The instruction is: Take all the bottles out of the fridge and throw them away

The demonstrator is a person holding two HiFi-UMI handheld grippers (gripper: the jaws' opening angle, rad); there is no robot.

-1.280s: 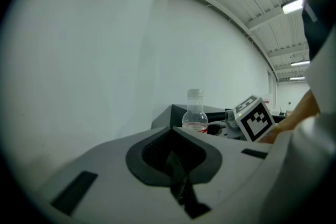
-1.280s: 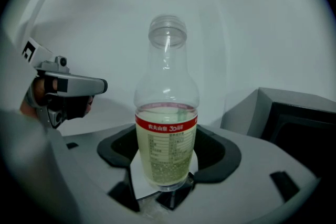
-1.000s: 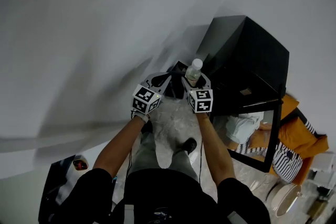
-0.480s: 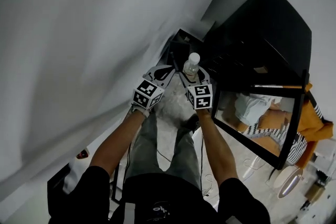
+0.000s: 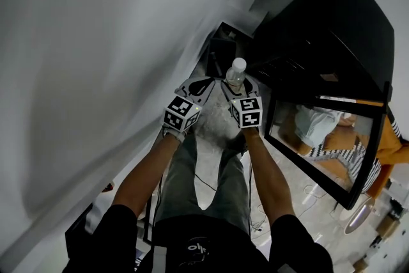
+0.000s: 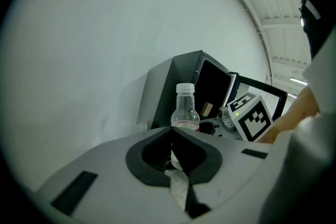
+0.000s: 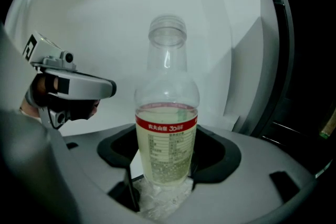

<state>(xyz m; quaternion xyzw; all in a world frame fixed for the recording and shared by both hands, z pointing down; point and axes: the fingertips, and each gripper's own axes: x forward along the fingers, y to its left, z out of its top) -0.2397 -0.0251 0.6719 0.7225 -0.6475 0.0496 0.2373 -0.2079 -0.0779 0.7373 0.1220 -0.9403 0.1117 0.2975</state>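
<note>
A clear plastic bottle (image 7: 167,128) with a red-banded label and pale liquid stands upright between the jaws of my right gripper (image 7: 165,168), which is shut on its lower body. In the head view the bottle (image 5: 236,77) shows its white cap above the right gripper (image 5: 234,89). My left gripper (image 5: 206,82) is level beside it, a little to the left. Its jaws (image 6: 172,136) are shut with nothing between them. From the left gripper view the bottle (image 6: 185,110) appears just beyond its tips. The black fridge (image 5: 319,29) stands to the right.
The fridge's glass door (image 5: 332,137) hangs open at the right, near my right arm. A dark bin-like box (image 5: 223,48) sits on the floor against the white wall (image 5: 96,41), ahead of both grippers. Cables lie on the speckled floor (image 5: 211,128) by the person's feet.
Both grippers and the held bottle have shifted slightly up and forward, toward the dark box. The fridge and its open door have swung further to the right of the view.
</note>
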